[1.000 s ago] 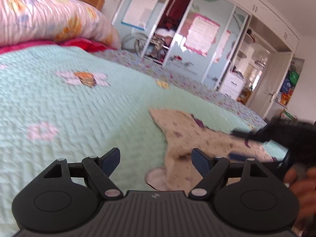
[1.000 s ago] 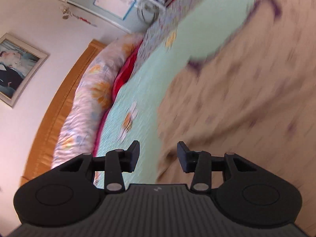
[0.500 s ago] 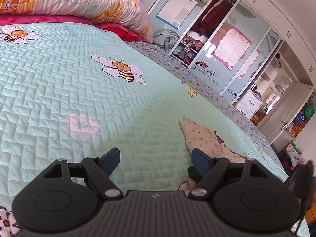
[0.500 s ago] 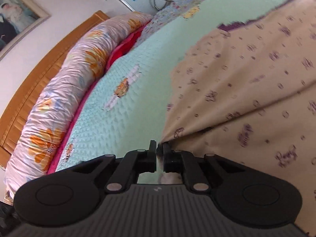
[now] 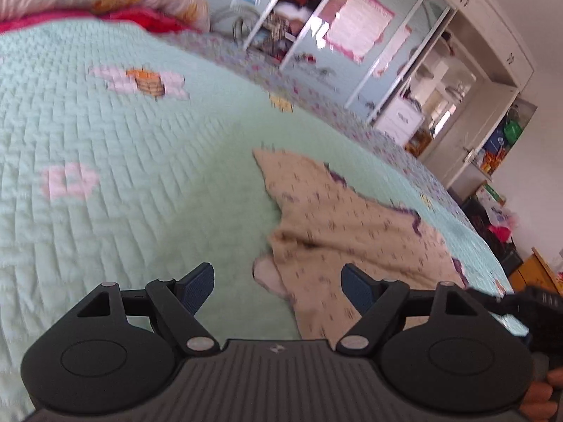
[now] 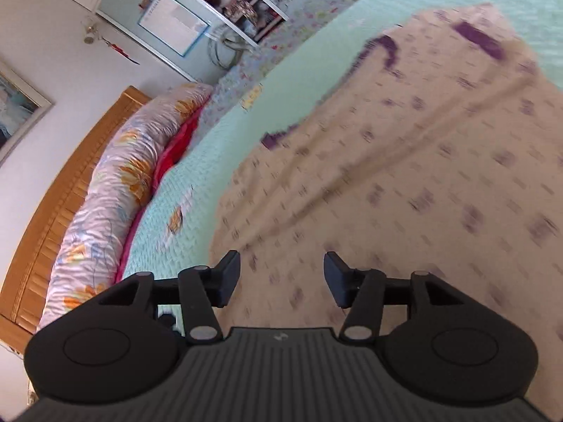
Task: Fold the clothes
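The garment, beige with small purple marks and purple trim, lies spread on the green quilted bed, toward its right side as I see it from my left camera. Nearest to me there, my left gripper hangs over the garment's near left corner with its fingers spread wide and nothing between them; a pale patch of the cloth's underside shows just beyond them. At the right edge of that view I can make out part of a hand and the dark body of the other tool.

From my right camera, my right gripper is over the garment, its fingers opening, apart and not pressing the cloth, which fills the space below them. A long crease runs across the fabric away from me. Further off on the left lies a flowered pillow against the wooden headboard; beyond the bed's far end stands a wardrobe.
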Demonstrator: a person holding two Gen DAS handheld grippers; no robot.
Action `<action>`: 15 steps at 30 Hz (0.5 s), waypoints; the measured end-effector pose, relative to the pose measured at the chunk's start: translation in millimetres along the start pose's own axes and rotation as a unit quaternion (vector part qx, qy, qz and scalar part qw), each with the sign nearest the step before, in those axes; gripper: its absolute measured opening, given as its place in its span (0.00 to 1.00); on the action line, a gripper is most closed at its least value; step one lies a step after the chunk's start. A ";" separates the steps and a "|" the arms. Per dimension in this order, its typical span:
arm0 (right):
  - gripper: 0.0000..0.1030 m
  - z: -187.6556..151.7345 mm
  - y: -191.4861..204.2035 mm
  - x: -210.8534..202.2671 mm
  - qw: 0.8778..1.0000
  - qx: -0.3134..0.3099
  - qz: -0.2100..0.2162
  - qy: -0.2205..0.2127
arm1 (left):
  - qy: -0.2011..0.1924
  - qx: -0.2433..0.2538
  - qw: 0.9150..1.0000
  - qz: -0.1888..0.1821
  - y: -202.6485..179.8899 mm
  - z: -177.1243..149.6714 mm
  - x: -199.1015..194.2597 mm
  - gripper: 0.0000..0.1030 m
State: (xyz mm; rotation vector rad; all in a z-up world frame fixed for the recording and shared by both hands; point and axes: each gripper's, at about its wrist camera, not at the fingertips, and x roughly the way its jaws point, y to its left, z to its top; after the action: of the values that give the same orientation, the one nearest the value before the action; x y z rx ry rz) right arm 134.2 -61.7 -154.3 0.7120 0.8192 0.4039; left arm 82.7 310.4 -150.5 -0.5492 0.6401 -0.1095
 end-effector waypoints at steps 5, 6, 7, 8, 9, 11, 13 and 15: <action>0.55 -32.1 -31.0 -70.6 0.999 0.042 -0.016 -0.008 | 0.075 -0.039 0.996 -0.028 -9.9 -41.1 -44.5 0.79; 0.55 -36.3 -40.3 -89.6 0.998 0.053 -0.024 -0.013 | 0.088 -0.035 0.995 -0.024 -12.9 -50.7 -55.5 0.79; 0.55 -38.8 -49.4 -109.4 0.998 0.061 -0.033 -0.015 | 0.099 -0.029 0.994 -0.021 -15.0 -58.5 -64.7 0.79; 0.55 -41.3 -58.5 -129.1 0.997 0.068 -0.042 -0.017 | 0.113 -0.025 0.993 -0.017 -16.4 -66.7 -73.5 0.79; 0.55 -45.3 -68.5 -149.9 0.996 0.077 -0.047 -0.018 | 0.125 -0.024 0.992 -0.013 -17.1 -73.7 -80.0 0.79; 0.57 -55.2 -88.7 -189.5 0.993 0.104 -0.059 -0.018 | 0.144 -0.028 0.989 -0.003 -15.8 -85.4 -90.5 0.79; 0.59 -67.3 -106.9 -219.4 0.990 0.124 -0.070 -0.007 | 0.151 -0.039 0.988 0.006 -12.9 -94.6 -99.7 0.79; 0.59 -80.3 -120.2 -239.2 0.987 0.136 -0.084 -0.001 | 0.158 -0.066 0.985 0.004 -8.6 -99.2 -102.5 0.79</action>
State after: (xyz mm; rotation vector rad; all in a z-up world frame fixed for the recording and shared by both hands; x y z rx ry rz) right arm -71.1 -251.3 -153.5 0.8883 0.9359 0.1401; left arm -57.7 285.1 -157.0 -0.6638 0.9641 -0.1501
